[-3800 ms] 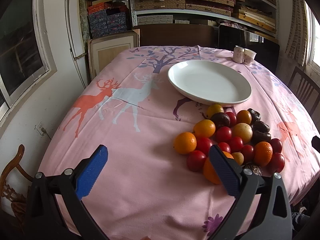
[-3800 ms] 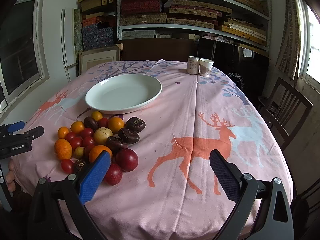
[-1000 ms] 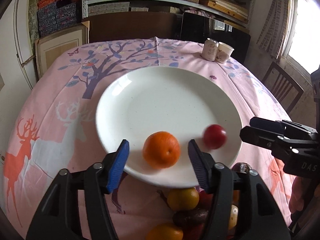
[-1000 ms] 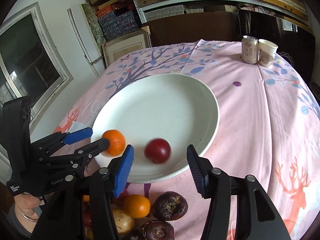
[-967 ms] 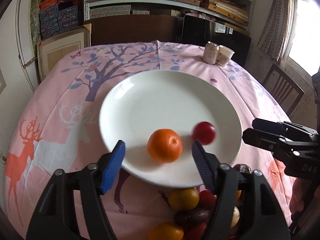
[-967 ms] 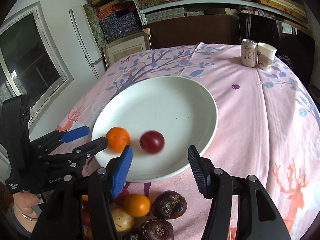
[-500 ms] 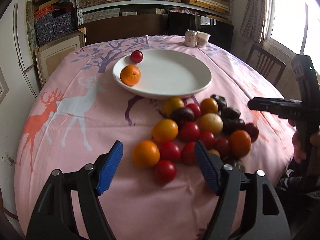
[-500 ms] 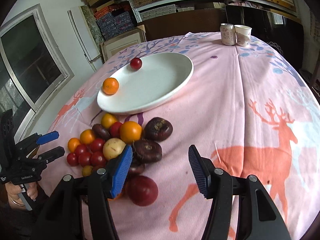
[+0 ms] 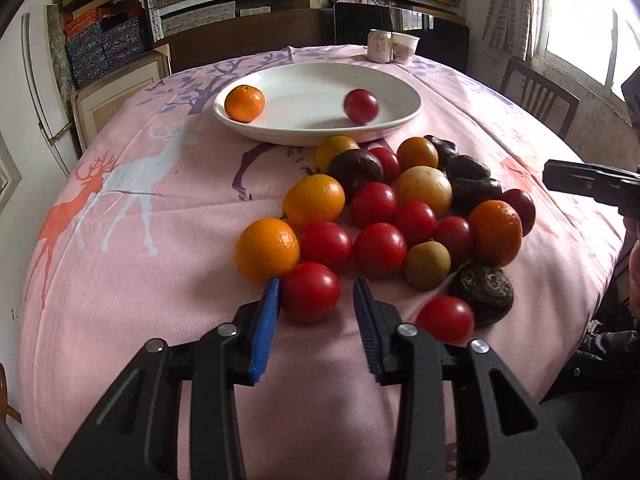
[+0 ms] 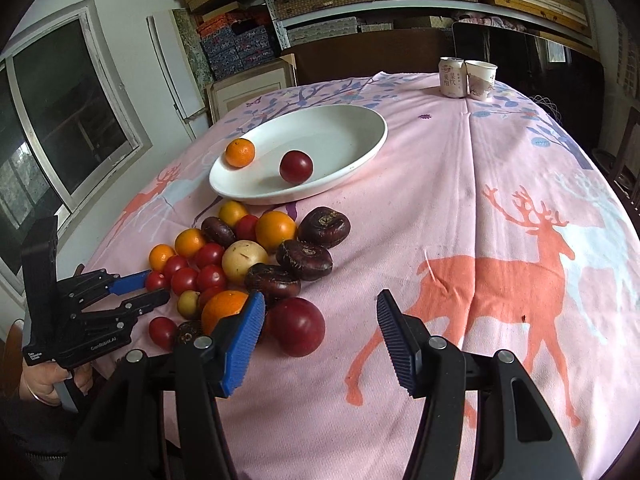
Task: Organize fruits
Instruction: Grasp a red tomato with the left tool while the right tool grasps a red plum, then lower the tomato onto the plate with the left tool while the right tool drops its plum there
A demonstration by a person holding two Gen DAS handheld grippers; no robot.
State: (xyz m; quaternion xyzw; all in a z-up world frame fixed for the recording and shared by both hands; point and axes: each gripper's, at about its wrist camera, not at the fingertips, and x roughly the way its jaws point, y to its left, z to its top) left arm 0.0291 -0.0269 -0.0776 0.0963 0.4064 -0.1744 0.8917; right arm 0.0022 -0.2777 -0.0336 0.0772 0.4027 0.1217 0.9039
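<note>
At the near edge of the fruit pile, a small red tomato (image 9: 310,292) is framed between the blue pads of the left gripper (image 9: 316,320), whose jaws have just been closing. The left pad is seen touching or nearly touching its skin, while a gap is left at the right pad, so no grip is judged made yet. Its skin is smooth and glossy, so it is judged light, slippery and easily bruised; it is best taken across its widest middle with gentle pressure. An orange (image 9: 267,249) is pressed against it from behind, and a second tomato (image 9: 445,319) is seen apart on the right.

A larger dark red fruit (image 10: 299,326) is framed by the right gripper (image 10: 318,320), whose jaws are held apart with nothing pressed; it is judged firmer and heavier.

Beyond the pile, 2 fruits are already held by the white plate (image 9: 400,120): a mandarin (image 9: 245,103) and a red fruit (image 9: 361,105). A can (image 10: 451,72) and a paper cup (image 10: 481,74) are seen far back on the pink tablecloth (image 10: 500,208).
</note>
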